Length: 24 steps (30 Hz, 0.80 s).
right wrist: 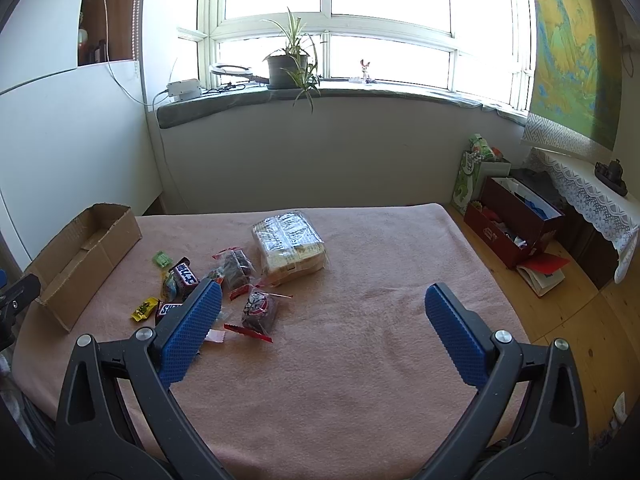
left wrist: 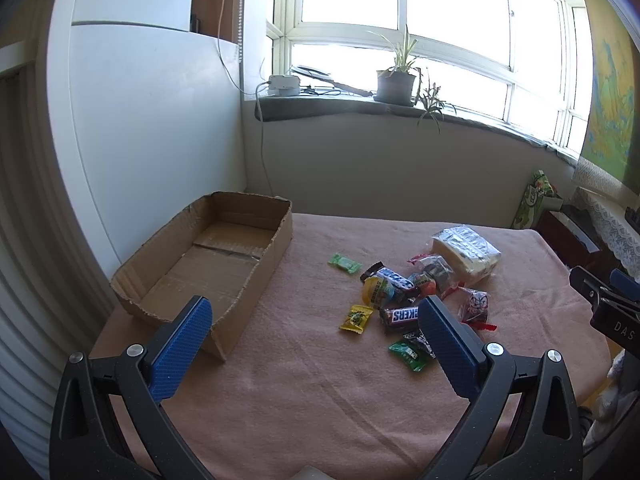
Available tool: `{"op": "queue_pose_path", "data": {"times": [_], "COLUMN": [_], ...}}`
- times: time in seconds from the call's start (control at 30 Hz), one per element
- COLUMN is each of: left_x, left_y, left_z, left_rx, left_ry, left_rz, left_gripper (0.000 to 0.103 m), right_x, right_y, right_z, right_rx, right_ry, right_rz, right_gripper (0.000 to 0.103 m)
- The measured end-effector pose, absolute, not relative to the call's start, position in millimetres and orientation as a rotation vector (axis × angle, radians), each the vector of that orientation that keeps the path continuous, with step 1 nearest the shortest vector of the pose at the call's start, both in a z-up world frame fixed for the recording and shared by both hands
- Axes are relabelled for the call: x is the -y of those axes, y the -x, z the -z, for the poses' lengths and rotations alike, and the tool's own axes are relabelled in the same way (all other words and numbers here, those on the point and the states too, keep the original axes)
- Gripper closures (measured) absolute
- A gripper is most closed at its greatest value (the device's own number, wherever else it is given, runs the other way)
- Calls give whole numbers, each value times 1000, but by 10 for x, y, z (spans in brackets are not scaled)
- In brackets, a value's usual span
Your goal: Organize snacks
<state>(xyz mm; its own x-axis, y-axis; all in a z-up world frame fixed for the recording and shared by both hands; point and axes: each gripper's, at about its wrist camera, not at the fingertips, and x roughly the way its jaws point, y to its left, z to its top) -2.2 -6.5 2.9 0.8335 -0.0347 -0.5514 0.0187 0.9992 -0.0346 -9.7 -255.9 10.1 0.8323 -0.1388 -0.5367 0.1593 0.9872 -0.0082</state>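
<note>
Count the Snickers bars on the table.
2: one Snickers bar lies mid-pile beside the yellow round candy; the other Snickers bar lies nearer the left gripper. Wrappers may hide more.

Bg stuff: potted spider plant (right wrist: 289,65) on the far windowsill (right wrist: 360,92) w/ a white box (right wrist: 184,89) + cable to its left and a tiny figurine (right wrist: 364,69) to its right, landscape painting (right wrist: 568,52) on the right wall, red box (right wrist: 516,224) of clutter on the wood floor (right wrist: 580,320) far right.

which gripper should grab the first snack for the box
Left. The left gripper hangs open with the snickers bar by its fingertip and the cardboard box beside it; the right gripper faces bare blanket.
</note>
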Motion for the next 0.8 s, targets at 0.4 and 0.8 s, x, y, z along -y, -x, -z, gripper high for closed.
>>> {"op": "queue_pose_path", "data": {"times": [0.4, 0.8], "left_x": [61, 61], "left_y": [-1, -28], "left_z": [-19, 26], "left_rx": [-591, -607], "left_ry": [31, 35], "left_rz": [31, 38], "left_gripper": [1, 2], "right_x": [2552, 2543], "right_y": [84, 59], "right_z": [-64, -2], "right_rx": [-571, -578], "right_ry": [-39, -39], "right_rz": [155, 151], "right_gripper": [0, 0]}}
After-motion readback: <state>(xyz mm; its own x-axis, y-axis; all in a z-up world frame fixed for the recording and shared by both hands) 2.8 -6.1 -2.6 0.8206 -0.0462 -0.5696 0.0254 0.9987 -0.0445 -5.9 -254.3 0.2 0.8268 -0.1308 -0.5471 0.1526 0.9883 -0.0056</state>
